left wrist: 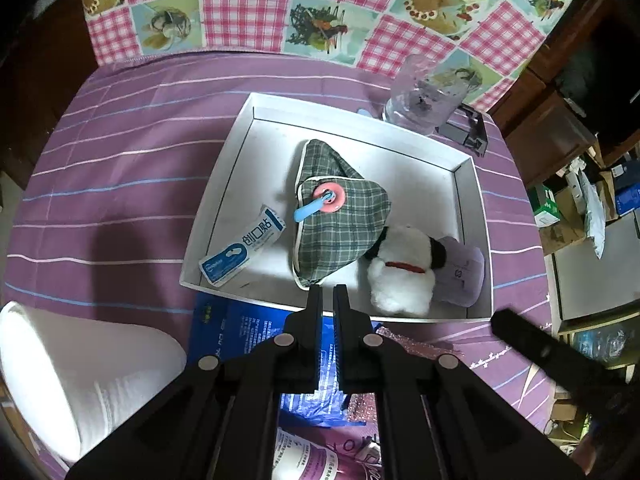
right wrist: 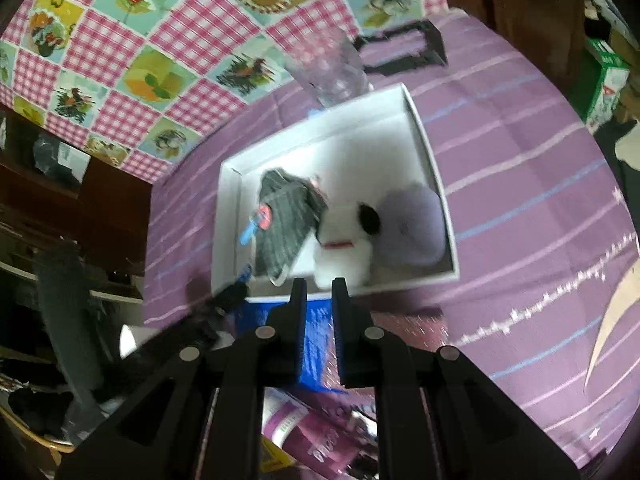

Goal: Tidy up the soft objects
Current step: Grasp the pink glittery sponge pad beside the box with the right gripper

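Note:
A shallow white box (left wrist: 222, 192) lies on the purple striped cloth. In it are a green plaid pouch (left wrist: 340, 232) with a pink ring on a blue handle (left wrist: 330, 198) on top, a white plush dog (left wrist: 400, 276) with black ears and a red collar, a lilac soft item (left wrist: 460, 276), and a blue-and-white plaster packet (left wrist: 244, 248). My left gripper (left wrist: 327, 290) hovers over the box's near rim, shut and empty. The right wrist view is blurred: the right gripper (right wrist: 319, 282) hangs above the near rim by the dog (right wrist: 344, 252), jaws slightly apart, nothing between them.
A clear cup (left wrist: 424, 96) and a black frame (left wrist: 468, 132) stand behind the box. A blue packet (left wrist: 248, 332) sticks out from under its near edge, beside a glittery pink piece. A white pillow (left wrist: 80, 368) sits at the near left. Clutter lines the right side.

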Demonstrator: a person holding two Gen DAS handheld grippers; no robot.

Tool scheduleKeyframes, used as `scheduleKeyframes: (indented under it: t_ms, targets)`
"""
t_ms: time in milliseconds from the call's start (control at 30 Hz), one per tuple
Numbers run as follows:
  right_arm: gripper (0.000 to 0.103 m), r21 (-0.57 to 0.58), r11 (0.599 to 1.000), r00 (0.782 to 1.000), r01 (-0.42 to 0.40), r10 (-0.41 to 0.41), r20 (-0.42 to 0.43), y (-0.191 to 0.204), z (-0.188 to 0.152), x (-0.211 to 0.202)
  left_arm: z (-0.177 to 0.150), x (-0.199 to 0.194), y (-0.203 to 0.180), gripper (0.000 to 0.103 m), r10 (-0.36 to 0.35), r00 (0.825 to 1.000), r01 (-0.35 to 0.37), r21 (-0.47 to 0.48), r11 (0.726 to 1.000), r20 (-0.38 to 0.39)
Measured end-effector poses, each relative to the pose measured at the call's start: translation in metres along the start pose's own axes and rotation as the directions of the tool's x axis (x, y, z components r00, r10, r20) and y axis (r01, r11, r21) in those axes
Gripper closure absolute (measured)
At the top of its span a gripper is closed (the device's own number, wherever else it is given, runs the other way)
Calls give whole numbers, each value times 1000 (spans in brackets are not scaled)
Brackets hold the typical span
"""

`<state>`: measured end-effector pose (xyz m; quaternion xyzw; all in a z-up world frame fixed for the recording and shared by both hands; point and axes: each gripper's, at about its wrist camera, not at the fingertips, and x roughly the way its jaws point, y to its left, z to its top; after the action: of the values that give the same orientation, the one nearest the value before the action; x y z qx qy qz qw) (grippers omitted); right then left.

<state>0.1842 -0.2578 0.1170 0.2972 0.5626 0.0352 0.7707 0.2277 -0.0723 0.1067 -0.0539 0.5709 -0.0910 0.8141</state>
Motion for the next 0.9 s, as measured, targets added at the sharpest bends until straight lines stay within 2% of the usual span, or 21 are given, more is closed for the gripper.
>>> scheduleKeyframes:
  t_ms: [300,367,433,467,600,767,900]
  targets:
    - [88,103,995,999,-15,20,-44,-41,-28,-3,-36,-16,-12,99,-62,998,63,62,996,-15]
    - [81,110,994,998,-25,30,-46,-44,-33,-5,-43,-16,-11,99,-75,997,77,65,995,-21]
    - [62,108,993,998,-38,43,-40,-49,-38,-5,-51,-15,-10,99,-87,996,89,68,994,-28]
    - [59,108,993,998,-40,45,-40,-52,-40,-2,-54,-14,-10,99,-96,995,97,71,993,-26]
    - [58,173,985,996,-28,41,-75,-71,-35,12,-55,-2,-11,99,-125,990,130,79,988,-57]
    - [58,206,979,992,0,26,-124,-83,-34,23,-56,16,-12,99,-61,994,68,81,994,-91]
    - [58,223,975,986,0,38,-165,-86,-35,34,-57,27,-10,99,-70,990,79,70,994,-122]
